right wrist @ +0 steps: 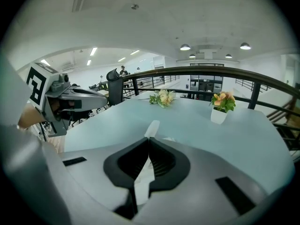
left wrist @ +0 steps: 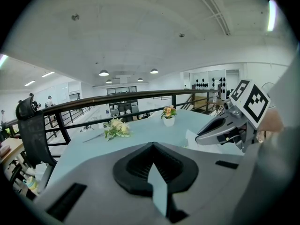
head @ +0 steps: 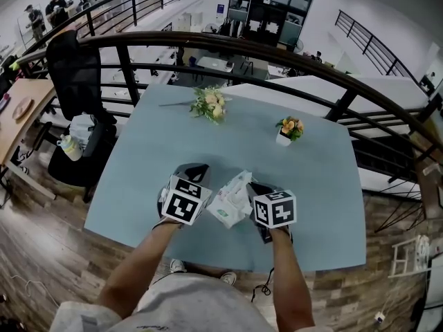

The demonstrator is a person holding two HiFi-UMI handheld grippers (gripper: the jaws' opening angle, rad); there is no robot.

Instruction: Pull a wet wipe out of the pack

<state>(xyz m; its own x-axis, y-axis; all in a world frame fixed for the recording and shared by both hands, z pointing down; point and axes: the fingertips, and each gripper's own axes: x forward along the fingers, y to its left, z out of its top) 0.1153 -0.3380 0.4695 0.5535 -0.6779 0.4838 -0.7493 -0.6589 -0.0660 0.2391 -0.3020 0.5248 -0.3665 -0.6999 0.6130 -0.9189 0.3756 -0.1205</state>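
A white wet wipe pack (head: 227, 209) with green print lies near the front of the pale blue table (head: 166, 144), between my two grippers. A crumpled white wipe (head: 237, 183) rises from its top. My right gripper (head: 253, 186) is to the right of the pack, shut on a strip of the wipe (right wrist: 151, 128) that runs between its jaws and sticks out past the tips. My left gripper (head: 196, 169) is to the left of the pack with its jaws shut and nothing in them; its tips (left wrist: 152, 145) meet. In the left gripper view the wipe (left wrist: 192, 139) shows under the right gripper.
A bunch of pale flowers (head: 211, 105) lies at the table's far side, and a small white pot of orange flowers (head: 289, 130) stands at the right. A black railing (head: 277, 54) curves behind the table. A black chair (head: 76, 75) stands off the left edge.
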